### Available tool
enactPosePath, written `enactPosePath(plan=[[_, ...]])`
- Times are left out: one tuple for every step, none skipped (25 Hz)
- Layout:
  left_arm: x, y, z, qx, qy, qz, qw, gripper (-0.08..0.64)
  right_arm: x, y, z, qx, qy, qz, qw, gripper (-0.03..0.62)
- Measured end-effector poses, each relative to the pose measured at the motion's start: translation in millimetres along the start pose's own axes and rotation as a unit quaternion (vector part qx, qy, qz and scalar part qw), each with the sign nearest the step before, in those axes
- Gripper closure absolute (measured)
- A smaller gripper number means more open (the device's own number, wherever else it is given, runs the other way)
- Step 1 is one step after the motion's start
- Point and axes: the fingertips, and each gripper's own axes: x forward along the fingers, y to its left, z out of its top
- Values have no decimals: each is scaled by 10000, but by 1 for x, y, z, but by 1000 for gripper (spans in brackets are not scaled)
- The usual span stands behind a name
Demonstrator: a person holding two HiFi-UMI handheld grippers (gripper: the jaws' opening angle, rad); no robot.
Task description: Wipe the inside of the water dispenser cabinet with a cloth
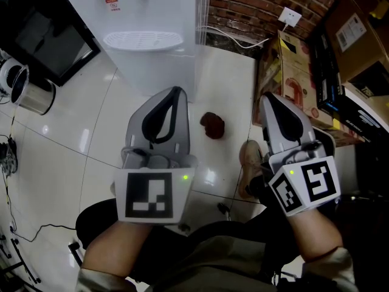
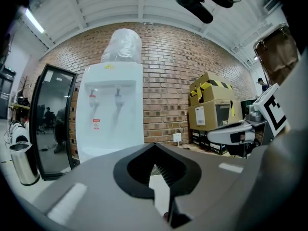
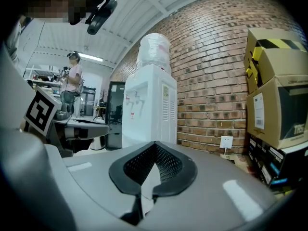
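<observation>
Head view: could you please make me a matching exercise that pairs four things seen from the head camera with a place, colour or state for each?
Column one:
1. water dispenser
2. cloth
3. steel bin
4. wall socket

Column two:
A. dark red, lies crumpled
B. mounted on the brick wall
C. white, stands at the top middle
D. shiny, at the left edge

Pairs: 1-C, 2-A, 3-D, 4-B

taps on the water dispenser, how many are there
2. In the left gripper view both sit side by side on the water dispenser front, below the bottle: the left tap and the right tap. None seems hidden.
</observation>
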Motion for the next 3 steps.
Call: enactPosePath(plan=[[0, 0, 0, -7, -6, 0, 10000, 560, 0, 0, 0, -4, 3, 0, 10000, 581], [0, 0, 1, -11, -14, 0, 10000, 560, 0, 0, 0, -8, 6, 0, 10000, 581], [0, 0, 1, -13, -23, -2, 10000, 560, 0, 1, 0, -12, 9, 0, 10000, 581]])
